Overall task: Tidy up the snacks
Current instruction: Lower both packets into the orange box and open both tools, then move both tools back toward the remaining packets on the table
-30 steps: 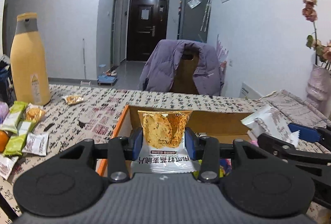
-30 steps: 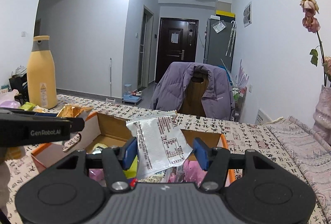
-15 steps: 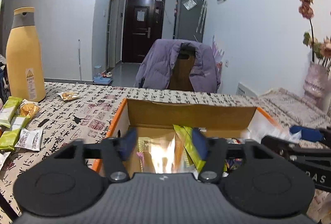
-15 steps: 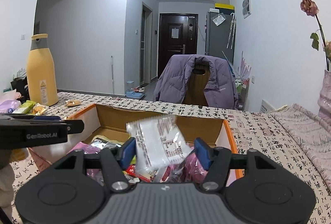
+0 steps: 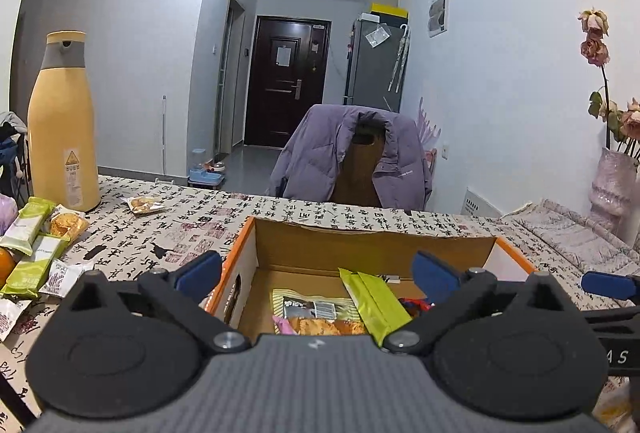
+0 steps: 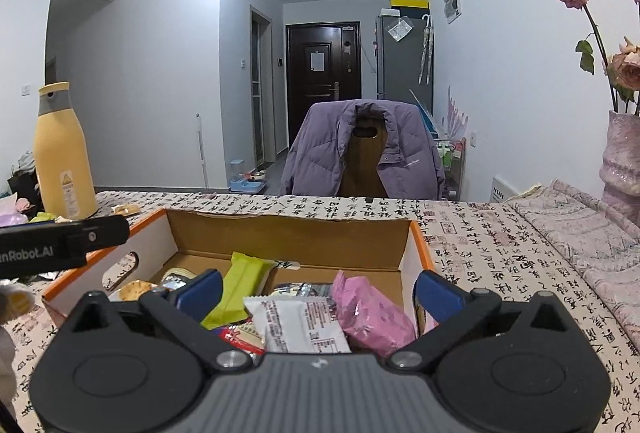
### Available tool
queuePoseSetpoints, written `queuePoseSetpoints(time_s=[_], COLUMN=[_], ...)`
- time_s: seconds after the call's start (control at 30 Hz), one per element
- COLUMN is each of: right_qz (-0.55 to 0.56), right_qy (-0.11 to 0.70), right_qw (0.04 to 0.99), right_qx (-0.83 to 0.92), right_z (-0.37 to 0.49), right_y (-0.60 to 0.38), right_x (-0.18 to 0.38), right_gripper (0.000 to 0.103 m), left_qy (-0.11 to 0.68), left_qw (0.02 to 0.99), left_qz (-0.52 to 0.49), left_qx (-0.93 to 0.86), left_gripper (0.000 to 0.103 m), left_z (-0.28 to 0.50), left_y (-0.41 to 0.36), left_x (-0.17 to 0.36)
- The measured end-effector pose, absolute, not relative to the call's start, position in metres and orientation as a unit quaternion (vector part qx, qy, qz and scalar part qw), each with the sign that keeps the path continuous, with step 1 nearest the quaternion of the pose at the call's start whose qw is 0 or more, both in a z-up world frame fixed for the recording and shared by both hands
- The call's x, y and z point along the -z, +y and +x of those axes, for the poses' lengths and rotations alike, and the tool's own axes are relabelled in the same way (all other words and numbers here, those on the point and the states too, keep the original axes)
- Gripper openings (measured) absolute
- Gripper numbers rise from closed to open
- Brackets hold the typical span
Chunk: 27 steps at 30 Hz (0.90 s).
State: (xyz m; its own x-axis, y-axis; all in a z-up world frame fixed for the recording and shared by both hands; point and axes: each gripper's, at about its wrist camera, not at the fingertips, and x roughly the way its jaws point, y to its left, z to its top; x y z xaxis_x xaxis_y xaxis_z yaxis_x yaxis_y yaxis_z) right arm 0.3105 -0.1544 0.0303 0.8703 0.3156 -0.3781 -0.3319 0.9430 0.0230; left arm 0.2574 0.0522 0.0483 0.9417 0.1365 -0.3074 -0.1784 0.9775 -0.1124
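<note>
Between the left gripper's [image 5: 316,271] blue pads sits the open cardboard box [image 5: 372,245], and the jaws are spread wide and still opening with nothing pinched in them. Down below that gap there's a green packet [image 5: 374,303] leaning in the box, plus a cracker pack [image 5: 320,325] lying flat just under the jaw line. Way off to the left of the jaws, more loose snacks [image 5: 36,253] are scattered on the printed tablecloth [image 5: 160,229] by a tall yellow bottle [image 5: 62,125].

Same deal on the right gripper [image 6: 318,289]: jaws apart, opening, not touching anything. A white packet [image 6: 304,325] lies in the box right under the middle of the gap, a pink bag [image 6: 372,313] next to it toward the right pad, and a green packet [image 6: 236,285] by the left pad. Past the left pad the other gripper's black arm pokes in over the box's orange edge [image 6: 100,253].
</note>
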Motion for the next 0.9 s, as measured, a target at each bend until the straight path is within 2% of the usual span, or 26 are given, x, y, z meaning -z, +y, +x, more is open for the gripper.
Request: queuePoseSetpoints(time_s=[0.33, 0.9], right_qz=[-0.025, -0.025], right_qy=[0.185, 0.206], right_qw=[0.969, 0.964], right_qx=[-0.162, -0.165], right_z=[0.294, 0.234], right_y=[-0.159, -0.179], right_x=[-0.054, -0.05], right_gripper=[0.103, 0.103], left_qy=[0.143, 0.162], left_qw=[0.983, 0.981], left_qz=[-0.083, -0.071], left_qx=[-0.081, -0.074], left_gripper=[0.103, 0.103], left_z=[0.238, 0.172], left_y=[0.051, 0.048], left_x=[-0.072, -0.06])
